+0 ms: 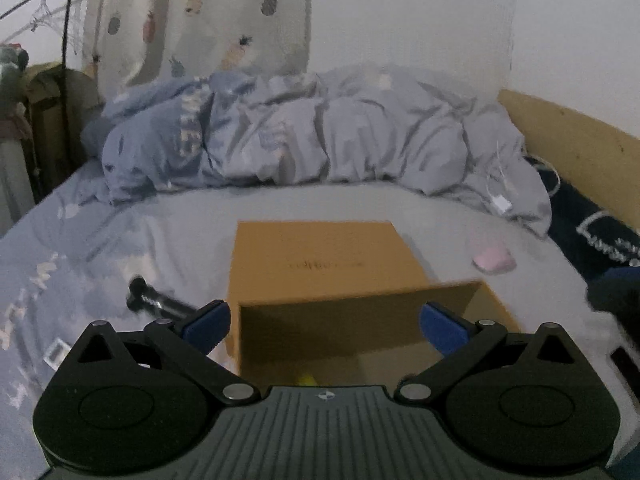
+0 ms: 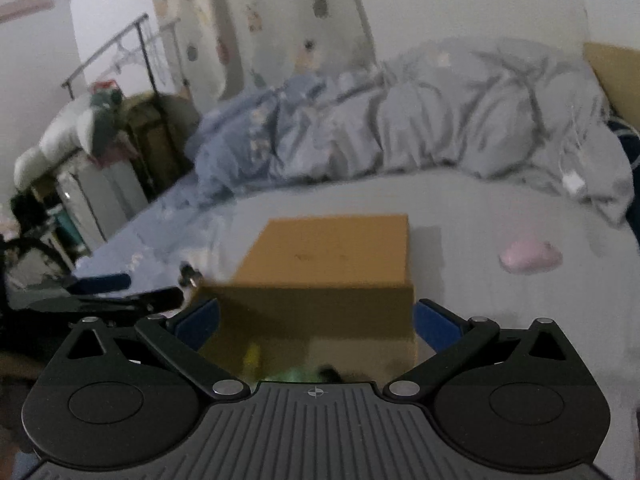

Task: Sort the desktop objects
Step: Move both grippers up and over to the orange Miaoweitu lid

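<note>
Both grippers spread wide, empty: left gripper (image 1: 324,322), right gripper (image 2: 316,326), over open cardboard box (image 1: 328,264). Pink object (image 2: 530,256) on bedsheet (image 1: 192,216), right of box, nearer right gripper. Long axis roughly crosswise.

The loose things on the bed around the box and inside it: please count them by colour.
Pink: 1, case right of the cardboard box.
Black: 1, cylindrical item left of it.
Yellow: 1, item inside, partly hidden.
Green: 1, blurred thing inside.
Total: 4
</note>
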